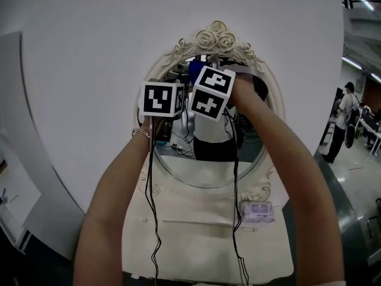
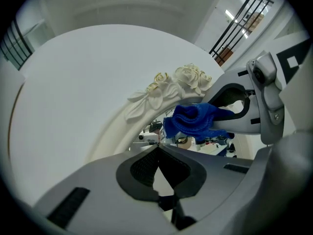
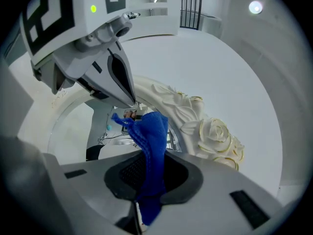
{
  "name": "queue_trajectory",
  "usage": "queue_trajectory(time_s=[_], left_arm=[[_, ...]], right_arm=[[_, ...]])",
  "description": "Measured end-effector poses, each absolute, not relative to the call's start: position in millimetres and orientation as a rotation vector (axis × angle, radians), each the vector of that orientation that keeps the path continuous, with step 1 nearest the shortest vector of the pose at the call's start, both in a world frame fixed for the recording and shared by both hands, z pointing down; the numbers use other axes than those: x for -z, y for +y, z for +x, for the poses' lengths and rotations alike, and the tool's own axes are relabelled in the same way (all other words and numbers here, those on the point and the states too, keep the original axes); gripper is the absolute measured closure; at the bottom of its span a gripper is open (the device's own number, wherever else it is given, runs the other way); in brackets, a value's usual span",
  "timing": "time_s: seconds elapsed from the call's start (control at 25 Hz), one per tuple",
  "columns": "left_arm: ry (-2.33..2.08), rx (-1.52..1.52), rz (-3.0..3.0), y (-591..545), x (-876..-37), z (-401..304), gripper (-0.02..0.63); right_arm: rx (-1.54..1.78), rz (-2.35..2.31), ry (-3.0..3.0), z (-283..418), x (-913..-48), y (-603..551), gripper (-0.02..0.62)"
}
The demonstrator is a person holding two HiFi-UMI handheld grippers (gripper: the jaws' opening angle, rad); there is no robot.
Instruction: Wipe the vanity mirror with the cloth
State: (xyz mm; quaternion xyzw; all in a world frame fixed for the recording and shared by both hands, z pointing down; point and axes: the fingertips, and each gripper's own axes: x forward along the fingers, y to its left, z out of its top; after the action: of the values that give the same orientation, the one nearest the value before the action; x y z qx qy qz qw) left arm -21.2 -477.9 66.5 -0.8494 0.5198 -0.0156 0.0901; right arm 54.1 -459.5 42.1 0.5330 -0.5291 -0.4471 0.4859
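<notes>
- Overall, a plain white wall (image 1: 89, 52) fills most of the head view; a distant person (image 1: 345, 121) stands in the hall past its right edge, too small to describe.
- A cream vanity (image 1: 196, 243) stands against the wall, and the bottom of the picture cuts off its front.
- The vanity mirror (image 1: 178, 162) is oval, in a carved frame topped with roses (image 1: 215, 39). Its glass shows only a muddle of reflections, and both forearms and two black cables (image 1: 152, 207) cross it.
- Both arms reach up to the top of the mirror. The marker cubes (image 1: 161, 99) sit side by side there and hide the jaws from the head camera.
- The left gripper (image 2: 156, 150) has its jaws closed together with nothing between the pads, and points at the upper left of the frame.
- The right gripper (image 3: 152, 156) is clamped on the cloth (image 3: 151, 131), a blue cloth that runs up out of its pads.
- The bunched free end of the cloth lies over the top of the glass just below the roses. No view settles whether it presses on the glass; in the head view only a blue scrap shows above the cubes.
- A small pale packet (image 1: 257, 210) lies on the vanity top at the right, its print unreadable.
- A thin bracelet (image 1: 141, 132) circles the left wrist.
</notes>
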Motion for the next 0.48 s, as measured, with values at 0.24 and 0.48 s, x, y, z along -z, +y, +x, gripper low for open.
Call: queue_trajectory(time_s=[0.24, 0.48], left_arm=[[1.549, 0.089, -2.541, -477, -88, -25, 0.601], [1.591, 0.134, -2.557, -476, -121, -38, 0.601]], right_arm=[[1.031, 1.291, -1.317, 55, -73, -459, 0.529], [0.993, 1.262, -1.347, 54, -120, -460, 0.529]])
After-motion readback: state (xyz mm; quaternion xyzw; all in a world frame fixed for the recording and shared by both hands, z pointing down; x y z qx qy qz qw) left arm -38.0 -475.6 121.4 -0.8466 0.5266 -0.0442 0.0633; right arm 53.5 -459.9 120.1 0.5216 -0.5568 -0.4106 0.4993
